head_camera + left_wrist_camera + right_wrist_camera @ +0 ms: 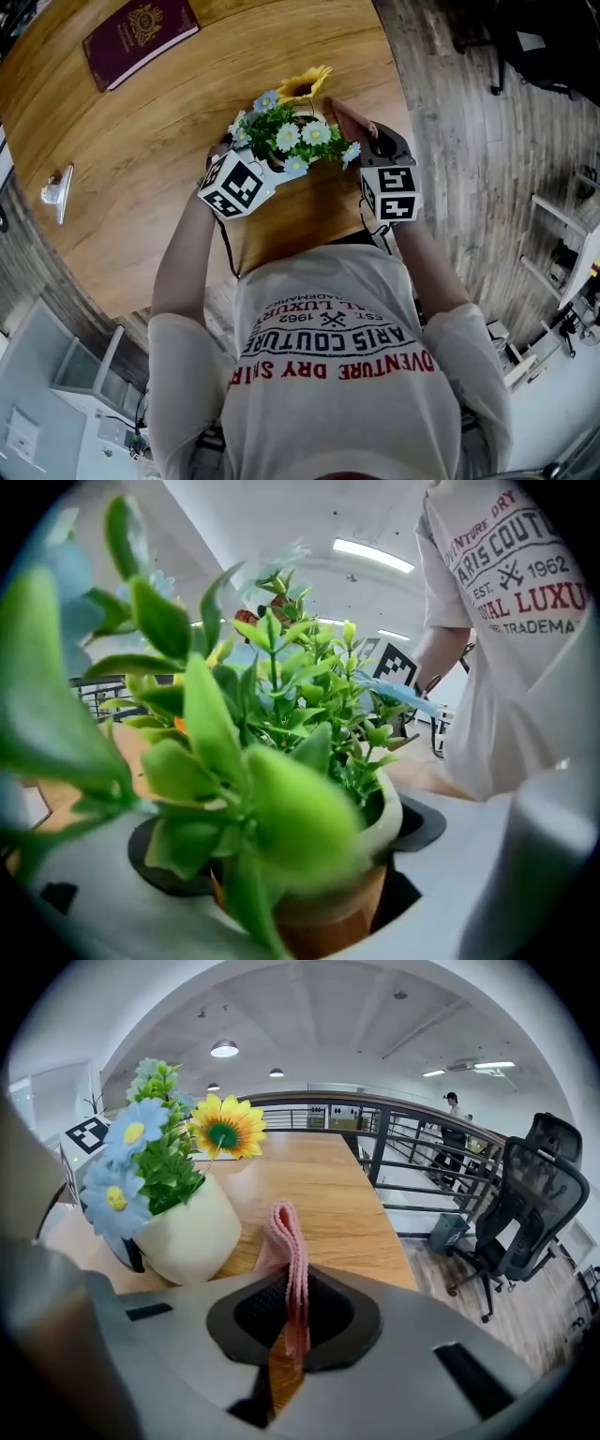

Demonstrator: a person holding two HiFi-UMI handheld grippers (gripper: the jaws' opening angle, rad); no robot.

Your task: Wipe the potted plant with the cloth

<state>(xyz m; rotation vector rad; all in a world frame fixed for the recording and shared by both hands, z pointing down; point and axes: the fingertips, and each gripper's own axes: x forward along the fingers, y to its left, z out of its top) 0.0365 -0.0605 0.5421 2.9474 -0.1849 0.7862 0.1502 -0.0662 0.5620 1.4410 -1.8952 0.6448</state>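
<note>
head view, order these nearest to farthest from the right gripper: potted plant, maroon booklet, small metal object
1. potted plant, right beside the right gripper and its cloth, on its left.
2. maroon booklet, far up the table, left.
3. small metal object, at the table's left edge.

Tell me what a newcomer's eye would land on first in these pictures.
The potted plant, topped by a yellow sunflower, stands out at the near edge of the wooden table, its pot clasped in the left gripper. Just right of it, a pink cloth is pinched in the right gripper. A dark red booklet lies alone at the table's far left.
</note>
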